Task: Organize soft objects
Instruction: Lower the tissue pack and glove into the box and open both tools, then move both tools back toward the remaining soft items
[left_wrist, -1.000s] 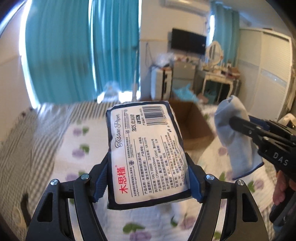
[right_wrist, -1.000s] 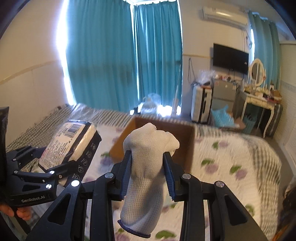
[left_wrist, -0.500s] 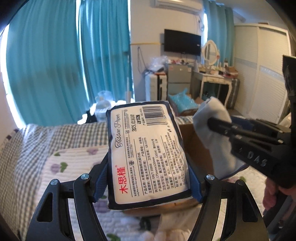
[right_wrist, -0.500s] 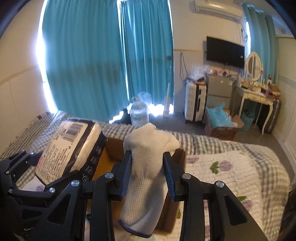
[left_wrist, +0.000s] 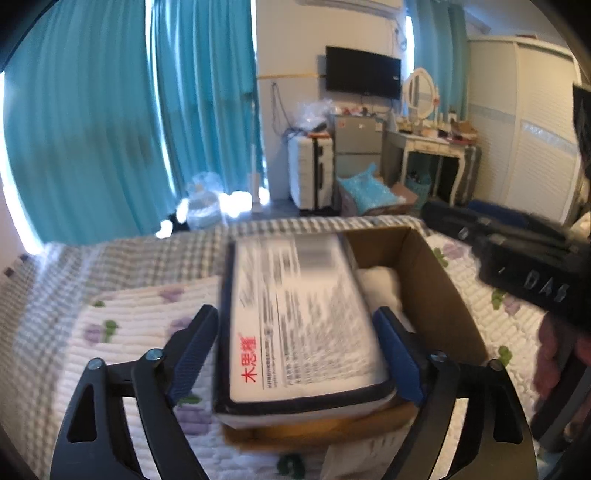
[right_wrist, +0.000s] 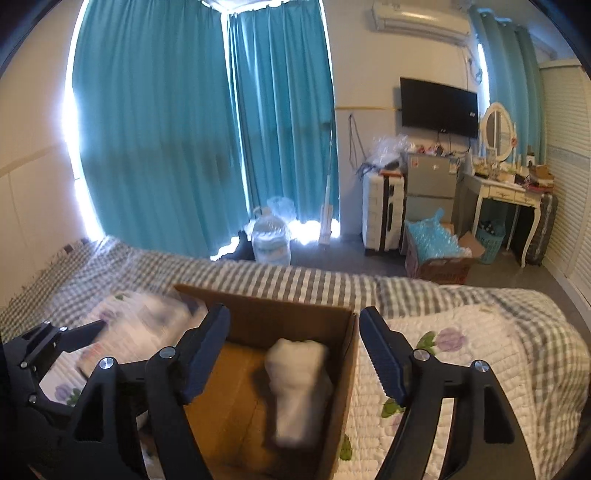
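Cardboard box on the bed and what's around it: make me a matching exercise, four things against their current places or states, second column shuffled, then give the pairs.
Column one:
1. sock
2. tissue pack
3. right gripper
4. cardboard box

Column two:
A. sitting on the flowered quilt
B. lying loose inside the box
C. open, with nothing between its fingers
D. between the fingers of the left gripper, over the box's edge

Pairs: 1-B, 2-D, 3-C, 4-A
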